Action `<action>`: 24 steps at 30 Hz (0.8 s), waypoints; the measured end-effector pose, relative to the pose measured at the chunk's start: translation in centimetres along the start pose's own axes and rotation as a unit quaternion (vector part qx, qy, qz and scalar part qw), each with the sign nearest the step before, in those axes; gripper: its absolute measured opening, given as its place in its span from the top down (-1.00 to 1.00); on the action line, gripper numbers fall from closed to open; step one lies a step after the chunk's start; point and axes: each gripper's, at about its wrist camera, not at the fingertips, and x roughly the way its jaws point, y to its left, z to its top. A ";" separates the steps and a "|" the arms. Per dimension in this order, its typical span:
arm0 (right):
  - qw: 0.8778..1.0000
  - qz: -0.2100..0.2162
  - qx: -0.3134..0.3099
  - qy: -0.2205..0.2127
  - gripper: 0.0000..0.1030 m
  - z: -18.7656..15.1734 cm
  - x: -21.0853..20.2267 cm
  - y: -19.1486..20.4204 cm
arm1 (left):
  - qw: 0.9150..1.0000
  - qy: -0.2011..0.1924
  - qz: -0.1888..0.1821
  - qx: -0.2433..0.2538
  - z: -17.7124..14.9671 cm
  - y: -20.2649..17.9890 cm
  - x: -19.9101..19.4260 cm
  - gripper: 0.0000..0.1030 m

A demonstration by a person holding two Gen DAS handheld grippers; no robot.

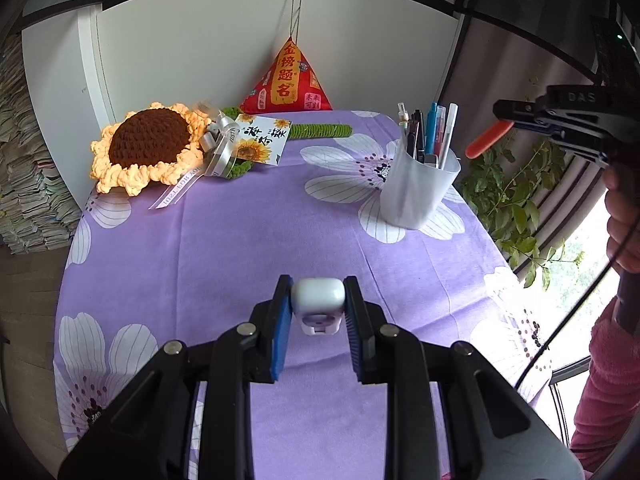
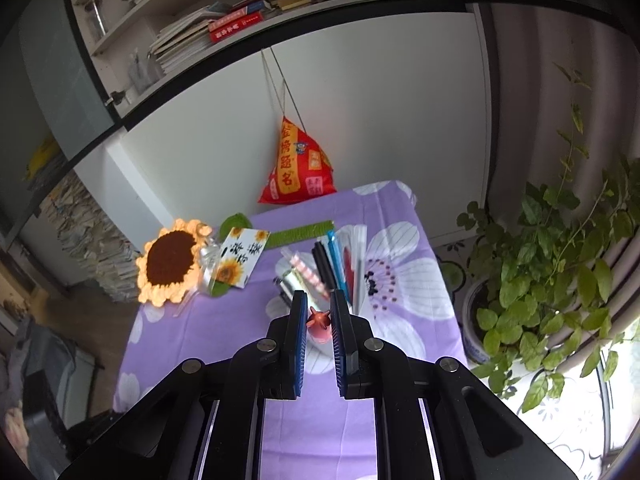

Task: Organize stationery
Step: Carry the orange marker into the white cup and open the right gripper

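Note:
My left gripper [image 1: 318,285] is shut on a small white rounded thing [image 1: 318,304], maybe a correction tape, held above the purple tablecloth [image 1: 224,248]. In the left wrist view my right gripper [image 1: 505,117] hangs at the upper right, shut on an orange-red pen [image 1: 489,141] that slants down to the left, above and right of the white pen cup [image 1: 416,188]. The right wrist view shows that pen [image 2: 320,326] end-on between the right gripper's [image 2: 319,300] blue pads, right over the cup's several pens [image 2: 326,264].
A crocheted sunflower [image 1: 148,148] with a ribbon and a card [image 1: 260,140] lies at the back left. A red pyramid pouch [image 1: 288,80] hangs against the wall. A potted plant [image 2: 532,280] stands right of the table. A person's hand [image 1: 624,224] and pink sleeve are at the right edge.

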 end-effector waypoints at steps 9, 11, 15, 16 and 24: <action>1.000 -0.012 0.004 0.023 0.76 0.7 2.7 -0.7 | 1.000 -0.002 0.002 -0.003 -0.2 0.2 -0.3 0.55; 0.999 -0.012 0.006 0.029 0.76 0.6 3.2 -0.8 | 1.000 0.001 0.003 -0.003 -0.3 0.2 -0.2 0.55; 0.999 -0.010 0.006 0.039 0.76 0.6 4.0 -0.7 | 1.000 0.004 0.001 -0.004 -0.4 0.2 0.0 0.55; 0.999 -0.010 0.006 0.042 0.76 0.5 4.2 -0.7 | 1.000 0.005 0.000 -0.003 -0.4 0.2 0.0 0.55; 0.997 -0.003 0.001 0.071 0.76 0.3 6.1 -0.1 | 1.000 0.008 -0.006 0.000 -0.7 0.0 0.1 0.54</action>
